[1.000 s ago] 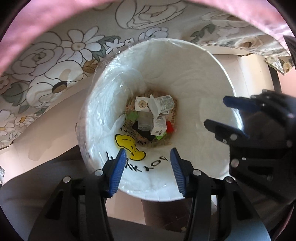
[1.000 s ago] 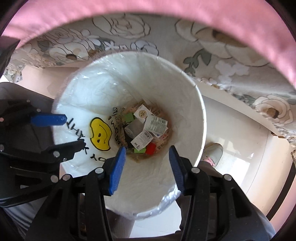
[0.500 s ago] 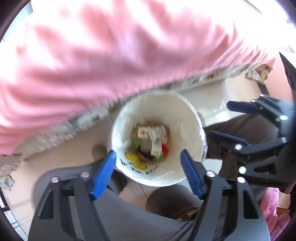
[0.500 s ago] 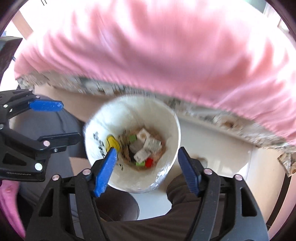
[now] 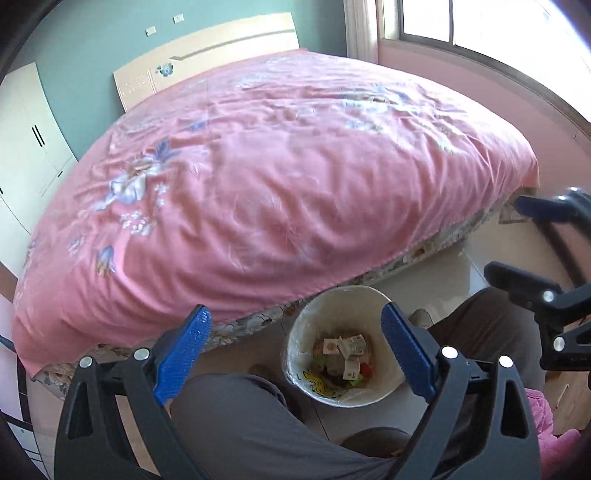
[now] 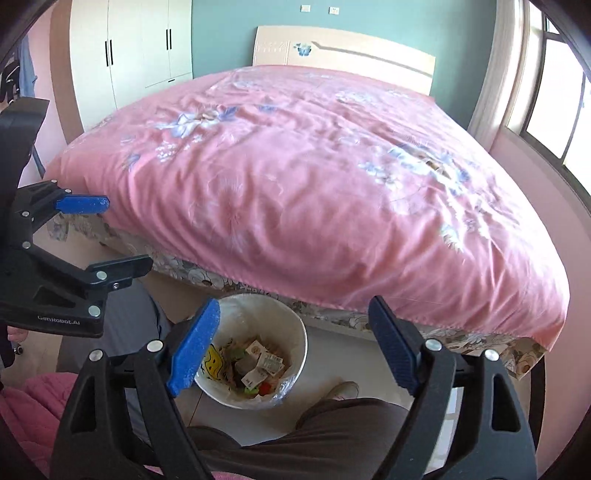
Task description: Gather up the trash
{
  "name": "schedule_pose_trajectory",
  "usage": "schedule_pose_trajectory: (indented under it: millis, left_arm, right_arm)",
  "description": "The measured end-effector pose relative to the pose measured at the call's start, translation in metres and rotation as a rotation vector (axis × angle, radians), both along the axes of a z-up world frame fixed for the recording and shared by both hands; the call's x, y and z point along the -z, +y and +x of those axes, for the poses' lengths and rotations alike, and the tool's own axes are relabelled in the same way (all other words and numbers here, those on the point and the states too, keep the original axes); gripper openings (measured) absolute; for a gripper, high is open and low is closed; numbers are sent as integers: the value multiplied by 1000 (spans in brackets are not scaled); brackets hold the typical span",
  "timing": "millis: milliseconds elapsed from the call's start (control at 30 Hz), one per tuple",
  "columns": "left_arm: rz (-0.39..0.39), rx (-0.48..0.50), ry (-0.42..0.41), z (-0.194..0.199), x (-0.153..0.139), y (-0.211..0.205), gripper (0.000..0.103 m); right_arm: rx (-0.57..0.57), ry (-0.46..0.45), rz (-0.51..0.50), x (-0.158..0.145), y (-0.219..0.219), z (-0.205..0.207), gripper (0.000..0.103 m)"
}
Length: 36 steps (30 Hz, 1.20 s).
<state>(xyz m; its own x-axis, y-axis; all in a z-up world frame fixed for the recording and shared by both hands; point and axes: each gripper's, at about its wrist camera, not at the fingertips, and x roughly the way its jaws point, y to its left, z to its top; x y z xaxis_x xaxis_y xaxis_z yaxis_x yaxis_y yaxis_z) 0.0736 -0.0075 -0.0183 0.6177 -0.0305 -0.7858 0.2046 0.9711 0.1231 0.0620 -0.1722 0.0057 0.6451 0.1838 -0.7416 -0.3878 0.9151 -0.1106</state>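
A white trash bin (image 5: pixel 306 325) lined with clear plastic stands on the floor at the foot of the bed, between the person's legs; it also shows in the right wrist view (image 6: pixel 295 332). It holds paper labels, small boxes and a red scrap (image 5: pixel 345 360) (image 6: pixel 258 365). My left gripper (image 5: pixel 295 354) is open and empty, high above the bin. My right gripper (image 6: pixel 291 354) is open and empty, also well above the bin. Each gripper shows in the other's view: the right one at the right edge (image 5: pixel 517 240), the left one at the left edge (image 6: pixel 110 236).
A large bed with a pink floral cover (image 5: pixel 280 177) (image 6: pixel 314 177) fills the middle of both views. A white wardrobe (image 6: pixel 140 44) stands at the back left, windows (image 5: pixel 480 26) on the right. The person's grey-trousered legs (image 5: pixel 240 424) flank the bin.
Both grippers have risen far up and back from just over the bin's mouth. The bin now looks small and the whole bed is in view. Both jaws have opened wider.
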Motion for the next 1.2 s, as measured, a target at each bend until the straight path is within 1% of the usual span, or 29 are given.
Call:
schedule_pose_trajectory:
  millis: [67,100,200,367,467,533,700,800,1000,1200]
  left_arm:
    - [4,-14,-45,-10,-11,1,95]
    - [6,-19,-60,-15,-15,1,96]
    - [25,-24,-86,-25,-22,0,96]
    - [7,-35,-89,-40,-26,5,96]
    - [16,-33,-107,-47,-26,5,96]
    - [24,-38,-119,-50,-25,5,96]
    - [9,-64,-123,-54,-25,9,96]
    - [8,-53,-140,-58,-26,5,96]
    - [19,-7,-153,-64,-25,-7,96]
    - [20,-9,-161,-69,-25,-8,96]
  right_arm:
    - [11,-54,-26,-13,-1,-12,84]
    - [12,-74,-37,-14,0,-16,85]
    - [18,-115,-62,-20,1,-30,85]
    - [36,-135,-36,-26,1,-46,85]
    - [65,-189,-37,-28,0,-54,85]
    - [93,-205,-21,-30,-2,-57,85]
    - [165,-208,24,-26,-10,-64,85]
    - [175,-178,61,-17,-12,-68,85]
    - [183,-139,49,-4,-5,-72,85]
    - [214,-136,64,-1,-7,-79,85]
